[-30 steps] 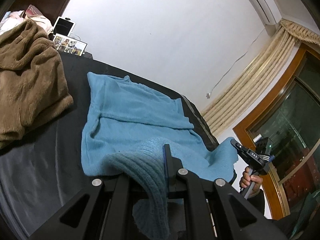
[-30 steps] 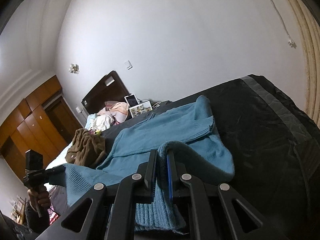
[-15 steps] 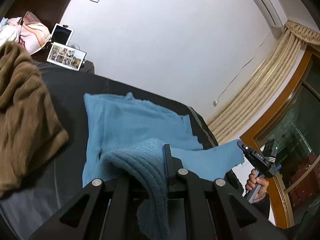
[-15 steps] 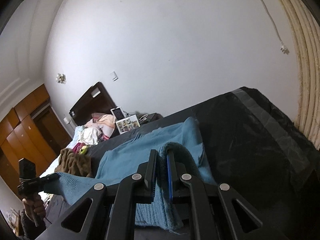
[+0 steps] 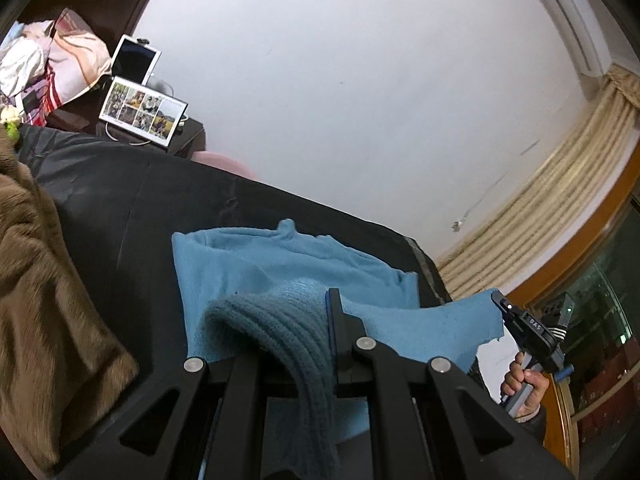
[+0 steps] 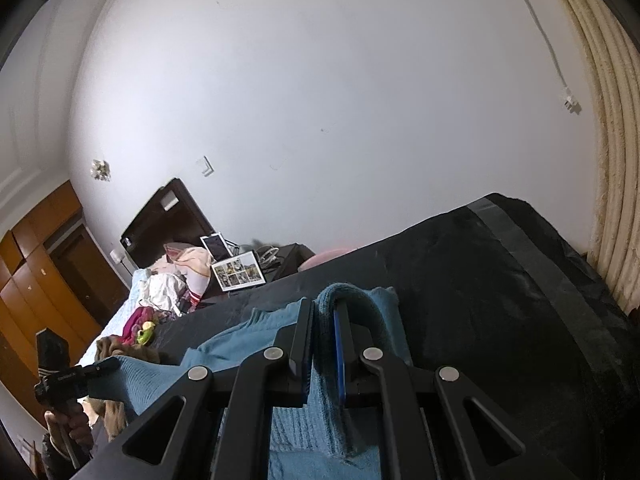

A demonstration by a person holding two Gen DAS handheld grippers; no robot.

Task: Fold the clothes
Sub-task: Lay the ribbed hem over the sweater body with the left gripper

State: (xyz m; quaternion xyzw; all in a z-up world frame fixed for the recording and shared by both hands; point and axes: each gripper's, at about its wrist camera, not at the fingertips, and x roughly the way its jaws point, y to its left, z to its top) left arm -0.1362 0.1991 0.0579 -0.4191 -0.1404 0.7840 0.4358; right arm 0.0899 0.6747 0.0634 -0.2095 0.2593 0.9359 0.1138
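Nearest, left gripper point(image 5: 316, 320) clamped on ribbed hem of blue sweater point(image 5: 280, 264), right gripper point(image 6: 322, 320) likewise clamped on ribbed hem at other corner, fabric pinched between both pairs of fingers. Beyond, sweater body lifted off and spread over dark bed cover point(image 5: 120, 200) toward its far edge; brown fleece garment point(image 5: 36, 288) heaped at cover's left edge, photo frame point(image 5: 142, 110) and tablet point(image 5: 136, 60) past the far corner.
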